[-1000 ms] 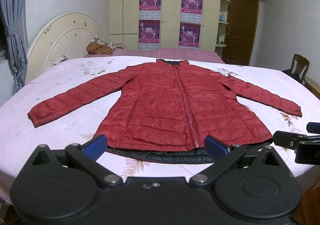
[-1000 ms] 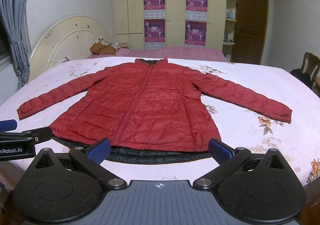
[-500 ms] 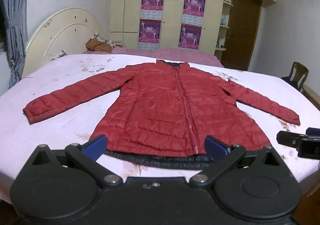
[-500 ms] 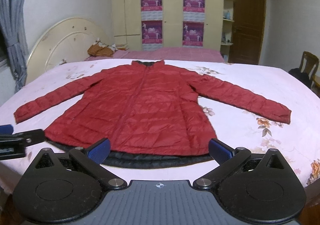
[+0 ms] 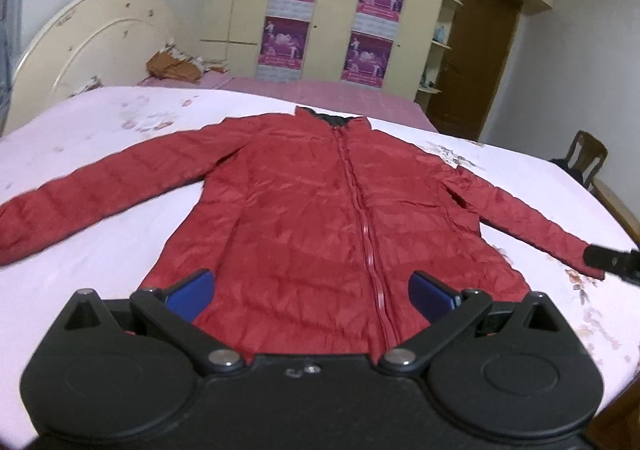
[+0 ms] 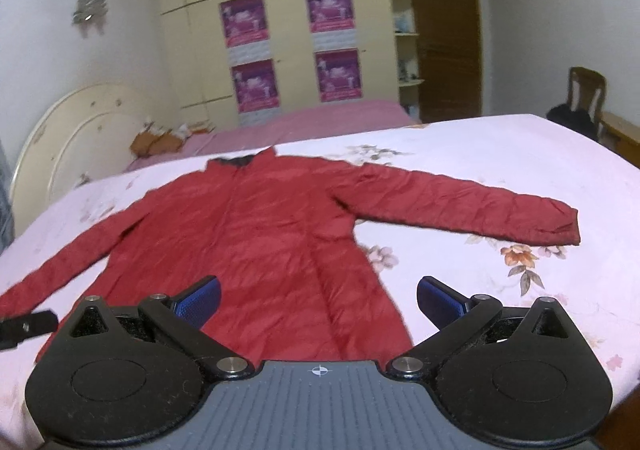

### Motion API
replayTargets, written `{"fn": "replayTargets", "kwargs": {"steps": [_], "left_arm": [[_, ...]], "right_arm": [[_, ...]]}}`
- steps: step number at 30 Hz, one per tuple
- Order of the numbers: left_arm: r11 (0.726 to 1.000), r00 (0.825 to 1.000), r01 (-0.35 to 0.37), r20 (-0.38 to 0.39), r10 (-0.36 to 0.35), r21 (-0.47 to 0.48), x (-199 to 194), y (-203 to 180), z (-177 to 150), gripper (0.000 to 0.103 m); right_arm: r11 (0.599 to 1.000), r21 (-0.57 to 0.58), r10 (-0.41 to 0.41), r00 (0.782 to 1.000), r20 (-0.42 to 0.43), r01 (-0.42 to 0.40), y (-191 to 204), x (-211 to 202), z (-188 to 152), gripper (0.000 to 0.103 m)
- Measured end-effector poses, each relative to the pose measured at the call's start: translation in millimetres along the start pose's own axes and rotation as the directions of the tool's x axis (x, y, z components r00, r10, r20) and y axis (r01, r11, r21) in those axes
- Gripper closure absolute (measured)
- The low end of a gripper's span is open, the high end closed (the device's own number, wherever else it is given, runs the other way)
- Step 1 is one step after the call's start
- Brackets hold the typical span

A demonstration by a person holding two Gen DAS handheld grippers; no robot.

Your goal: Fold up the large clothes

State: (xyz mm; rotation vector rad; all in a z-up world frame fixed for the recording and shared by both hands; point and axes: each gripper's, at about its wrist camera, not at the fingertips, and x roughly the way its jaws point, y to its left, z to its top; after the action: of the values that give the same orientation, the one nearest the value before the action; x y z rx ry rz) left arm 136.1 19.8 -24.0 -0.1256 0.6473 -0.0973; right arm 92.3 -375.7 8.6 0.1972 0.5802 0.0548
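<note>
Red padded jacket point(image 5: 320, 209): spread flat, front up, zipped, sleeves out to both sides, filling mid-frame on the floral bedsheet point(image 5: 100, 250). Left gripper point(image 5: 310, 294): lower centre of frame, jaws spread wide over the jacket's hem, holding nothing. Right gripper point(image 6: 319, 300): lower centre, equally wide, empty, over the hem's right part. Wardrobe with four posters point(image 6: 292, 49): upper centre.
</note>
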Motion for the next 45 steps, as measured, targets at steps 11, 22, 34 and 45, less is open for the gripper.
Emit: {"fn": "replayTargets", "kwargs": {"steps": [11, 22, 34, 45], "left_arm": [[0.993, 0.994, 0.105, -0.011, -0.105, 0.06, 70, -3, 47, 0.0], [0.99, 0.99, 0.114, -0.096, -0.106, 0.079, 133, -35, 58, 0.0], [0.99, 0.985, 0.097, -0.155, -0.08, 0.104, 196, -98, 82, 0.0], [0.997, 0.99, 0.017, -0.139, -0.007, 0.073, 216, -101, 104, 0.0]], "right_arm": [[0.967, 0.196, -0.176, 0.983, 0.046, 0.164, -67, 68, 38, 0.001], [0.884, 0.385, -0.279, 0.96, -0.023, 0.267, -165, 98, 36, 0.04], [0.639, 0.738, -0.247, 0.966, -0.071, 0.218, -294, 151, 2, 0.04], [0.652, 0.72, -0.276, 0.959, -0.065, 0.236, -307, 159, 15, 0.086]]}}
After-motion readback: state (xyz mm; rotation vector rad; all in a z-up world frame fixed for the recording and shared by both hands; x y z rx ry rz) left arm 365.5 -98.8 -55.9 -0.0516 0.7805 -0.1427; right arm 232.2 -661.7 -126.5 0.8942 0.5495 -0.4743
